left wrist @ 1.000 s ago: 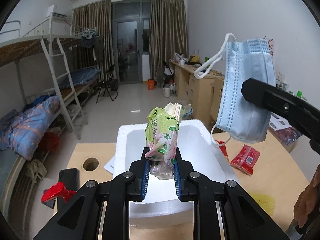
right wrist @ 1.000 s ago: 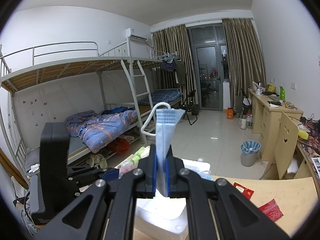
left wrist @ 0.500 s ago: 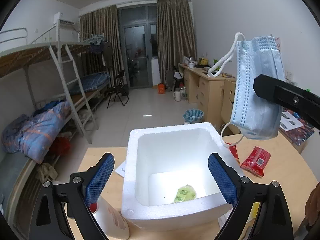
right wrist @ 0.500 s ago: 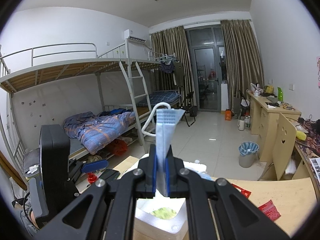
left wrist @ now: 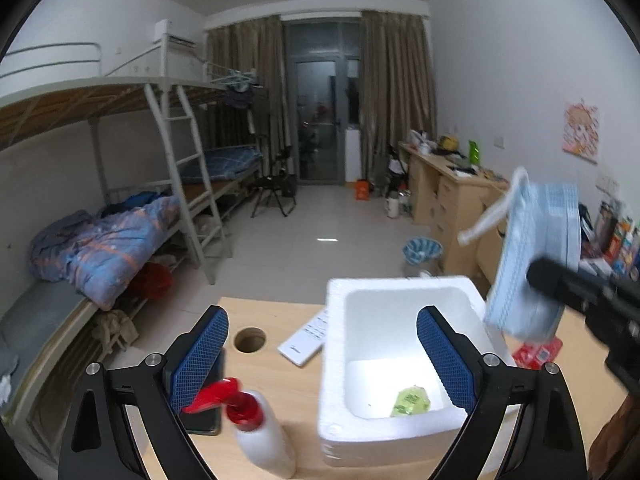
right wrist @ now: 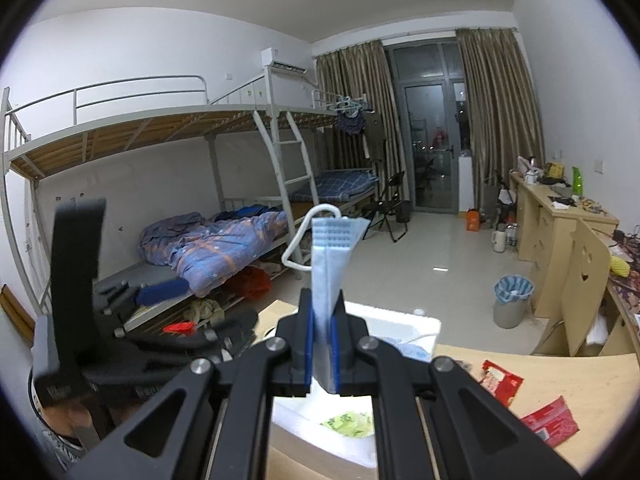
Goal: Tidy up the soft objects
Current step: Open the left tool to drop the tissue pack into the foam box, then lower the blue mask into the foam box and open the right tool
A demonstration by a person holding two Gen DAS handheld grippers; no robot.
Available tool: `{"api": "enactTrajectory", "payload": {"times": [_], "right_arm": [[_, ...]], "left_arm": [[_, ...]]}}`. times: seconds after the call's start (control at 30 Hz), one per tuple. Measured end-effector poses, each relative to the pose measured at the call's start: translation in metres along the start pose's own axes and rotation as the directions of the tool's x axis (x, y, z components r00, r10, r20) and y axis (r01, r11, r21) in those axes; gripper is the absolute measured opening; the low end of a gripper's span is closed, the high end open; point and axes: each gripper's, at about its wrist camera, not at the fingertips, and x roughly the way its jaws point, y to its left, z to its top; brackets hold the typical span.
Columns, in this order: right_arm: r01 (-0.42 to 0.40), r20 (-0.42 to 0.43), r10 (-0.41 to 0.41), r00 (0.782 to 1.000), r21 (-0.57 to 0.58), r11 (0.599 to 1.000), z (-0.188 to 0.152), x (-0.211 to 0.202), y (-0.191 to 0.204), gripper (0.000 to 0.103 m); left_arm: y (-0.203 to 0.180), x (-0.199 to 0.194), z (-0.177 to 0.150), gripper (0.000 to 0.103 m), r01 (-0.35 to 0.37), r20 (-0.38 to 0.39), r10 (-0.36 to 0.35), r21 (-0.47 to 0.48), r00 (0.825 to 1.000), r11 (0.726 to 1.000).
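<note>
Left wrist view, left to right. Spray bottle (left wrist: 260, 432), white with a red trigger head, stands on the wooden table (left wrist: 288, 384) at 7 o'clock, blurred; a dark flat item lies behind it, possibly a phone. White remote (left wrist: 304, 340) lies just left of the foam box (left wrist: 400, 436).

Left gripper (left wrist: 322, 356): jaws have just been opening and now stand spread wide, nothing between the blue pads. Its right finger overlaps the box rim; contact cannot be judged.

Green tissue pack (left wrist: 410, 400) lies on the box floor, at 5 o'clock.

Blue face mask (left wrist: 536, 264), folded, hangs at 3 o'clock above the box's right edge, white ear loop sticking out to the left. Red packets (left wrist: 538, 354) lie on the table below it.

Right wrist view: right gripper (right wrist: 322, 350) pressed together on the mask's lower part; mask stands upright toward 12 o'clock. Tissue pack visible beneath, at 6 o'clock.
</note>
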Motion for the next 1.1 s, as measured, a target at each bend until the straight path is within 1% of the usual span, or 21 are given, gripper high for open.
{"api": "enactTrajectory", "payload": {"times": [0.1, 0.2, 0.33, 0.4, 0.47, 0.53, 0.6, 0.63, 0.77, 0.83, 0.93, 0.97, 1.0, 1.03, 1.1], "right_arm": [[-0.030, -0.013, 0.030, 0.999, 0.007, 1.000, -0.003, 0.006, 0.001, 0.010], [-0.057, -0.026, 0.057, 0.998, 0.017, 0.998, -0.006, 0.012, 0.001, 0.010], [-0.073, -0.044, 0.074, 0.996, 0.029, 0.997, -0.010, 0.021, 0.000, 0.010], [-0.069, -0.059, 0.070, 0.996, 0.026, 0.997, -0.011, 0.025, 0.001, 0.010], [-0.039, -0.067, 0.041, 0.997, 0.031, 0.999, -0.012, 0.028, -0.001, 0.011], [-0.021, -0.083, 0.024, 0.996, 0.037, 0.999, -0.012, 0.032, -0.003, 0.024], [-0.015, -0.101, 0.020, 0.995, 0.048, 0.999, -0.014, 0.034, -0.005, 0.063], [-0.017, -0.099, 0.022, 0.995, 0.051, 0.999, -0.015, 0.034, -0.005, 0.068], [-0.004, -0.104, 0.005, 0.995, 0.014, 1.000, -0.016, 0.033, 0.002, 0.069], [0.012, -0.162, -0.017, 0.987, -0.030, 0.999, -0.019, 0.041, 0.009, 0.070], [0.033, -0.224, -0.048, 0.973, -0.072, 0.997, -0.025, 0.046, 0.012, 0.070], [0.032, -0.235, -0.049, 0.971, -0.078, 0.996, -0.027, 0.046, 0.011, 0.071], [0.032, -0.262, -0.053, 0.963, -0.083, 0.996, -0.029, 0.050, 0.009, 0.073], [0.038, -0.276, -0.059, 0.959, -0.084, 0.996, -0.030, 0.051, 0.007, 0.073], [0.059, -0.264, -0.077, 0.961, -0.075, 0.995, -0.030, 0.048, 0.002, 0.073]], "left_arm": [[0.010, -0.003, 0.003, 0.098, -0.030, 0.012, 0.030, -0.027, 0.999, 0.999], [0.016, -0.003, 0.006, 0.098, -0.051, 0.015, 0.052, -0.031, 0.999, 0.998], [0.021, -0.003, 0.007, 0.098, -0.050, 0.019, 0.051, -0.044, 0.998, 0.998], [0.022, -0.004, 0.007, 0.098, -0.053, 0.019, 0.054, -0.044, 0.998, 0.998], [0.022, -0.004, 0.007, 0.098, -0.051, 0.018, 0.052, -0.046, 0.998, 0.998], [0.022, -0.005, 0.008, 0.098, -0.047, 0.017, 0.048, -0.048, 0.999, 0.998], [0.023, -0.004, 0.009, 0.098, -0.046, 0.018, 0.047, -0.050, 0.999, 0.998], [0.025, -0.004, 0.010, 0.098, -0.043, 0.017, 0.044, -0.049, 0.999, 0.998], [0.021, -0.003, 0.010, 0.098, -0.036, 0.016, 0.037, -0.040, 0.999, 0.999], [0.021, -0.002, 0.011, 0.098, -0.034, 0.013, 0.035, -0.040, 0.999, 0.999], [0.022, -0.003, 0.011, 0.098, -0.031, 0.017, 0.032, -0.048, 0.999, 0.998], [0.023, -0.004, 0.011, 0.098, -0.031, 0.018, 0.032, -0.050, 0.999, 0.998], [0.024, -0.004, 0.011, 0.098, -0.032, 0.021, 0.033, -0.051, 0.999, 0.998], [0.024, -0.005, 0.011, 0.098, -0.031, 0.024, 0.032, -0.051, 0.999, 0.998], [0.023, -0.006, 0.011, 0.098, -0.027, 0.022, 0.028, -0.051, 0.999, 0.998]]}}
